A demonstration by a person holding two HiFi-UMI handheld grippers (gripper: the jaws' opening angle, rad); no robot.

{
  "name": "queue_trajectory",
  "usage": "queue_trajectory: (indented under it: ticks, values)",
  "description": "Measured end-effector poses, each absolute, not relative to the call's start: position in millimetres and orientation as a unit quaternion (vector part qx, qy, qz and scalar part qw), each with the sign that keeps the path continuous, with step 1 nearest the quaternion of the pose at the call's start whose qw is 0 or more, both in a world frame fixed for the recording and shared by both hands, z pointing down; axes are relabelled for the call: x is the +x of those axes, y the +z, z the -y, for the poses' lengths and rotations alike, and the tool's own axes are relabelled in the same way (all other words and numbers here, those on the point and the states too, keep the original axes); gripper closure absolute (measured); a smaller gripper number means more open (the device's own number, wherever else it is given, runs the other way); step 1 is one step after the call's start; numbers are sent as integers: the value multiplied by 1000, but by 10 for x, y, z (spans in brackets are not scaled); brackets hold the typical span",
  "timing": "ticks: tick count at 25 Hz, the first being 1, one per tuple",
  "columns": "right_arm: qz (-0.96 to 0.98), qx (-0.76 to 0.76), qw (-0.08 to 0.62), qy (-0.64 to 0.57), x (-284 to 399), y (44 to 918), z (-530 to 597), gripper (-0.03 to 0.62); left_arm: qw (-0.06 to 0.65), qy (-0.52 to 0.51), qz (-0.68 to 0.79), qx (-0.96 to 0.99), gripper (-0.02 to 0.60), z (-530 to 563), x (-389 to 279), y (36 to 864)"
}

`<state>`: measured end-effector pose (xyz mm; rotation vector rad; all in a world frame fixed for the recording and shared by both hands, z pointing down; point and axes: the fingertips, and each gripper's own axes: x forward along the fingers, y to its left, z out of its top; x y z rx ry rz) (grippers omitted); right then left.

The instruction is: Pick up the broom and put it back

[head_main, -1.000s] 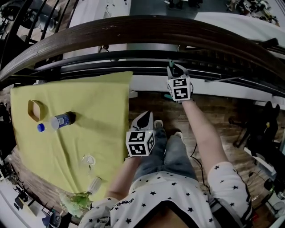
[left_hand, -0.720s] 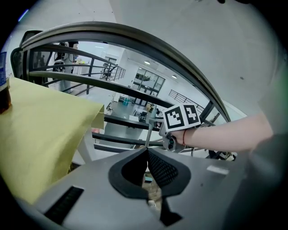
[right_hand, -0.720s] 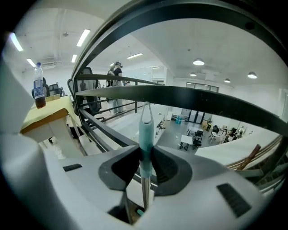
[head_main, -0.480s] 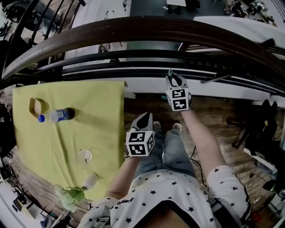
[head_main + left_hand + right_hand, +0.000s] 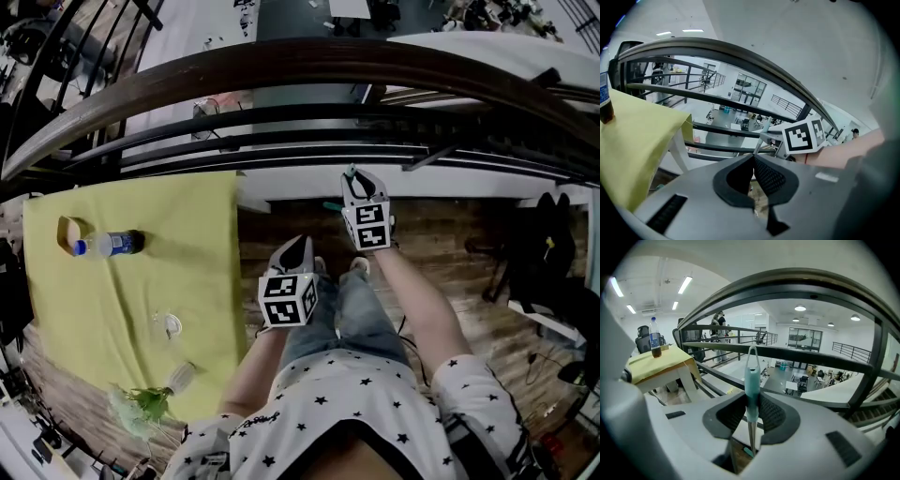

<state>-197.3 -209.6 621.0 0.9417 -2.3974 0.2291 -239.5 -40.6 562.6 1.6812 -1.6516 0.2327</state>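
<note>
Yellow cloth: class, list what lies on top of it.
On the yellow cloth: a blue-capped clear plastic bottle, a tan ring of tape, two small clear items and a green leafy sprig. The cloth hides the tabletop beneath.

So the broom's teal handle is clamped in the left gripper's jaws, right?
No. The broom's teal handle is clamped in the right gripper, not the left gripper, whose jaws are shut on nothing. The right gripper view shows it.
</note>
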Motion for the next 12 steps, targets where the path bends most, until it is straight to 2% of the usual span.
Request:
queue_trajectory:
  ticks: [12]
  values:
    - [885, 379, 250, 99, -1383, 5885, 1914, 514, 359, 112, 623, 686, 571, 424, -1946, 5407]
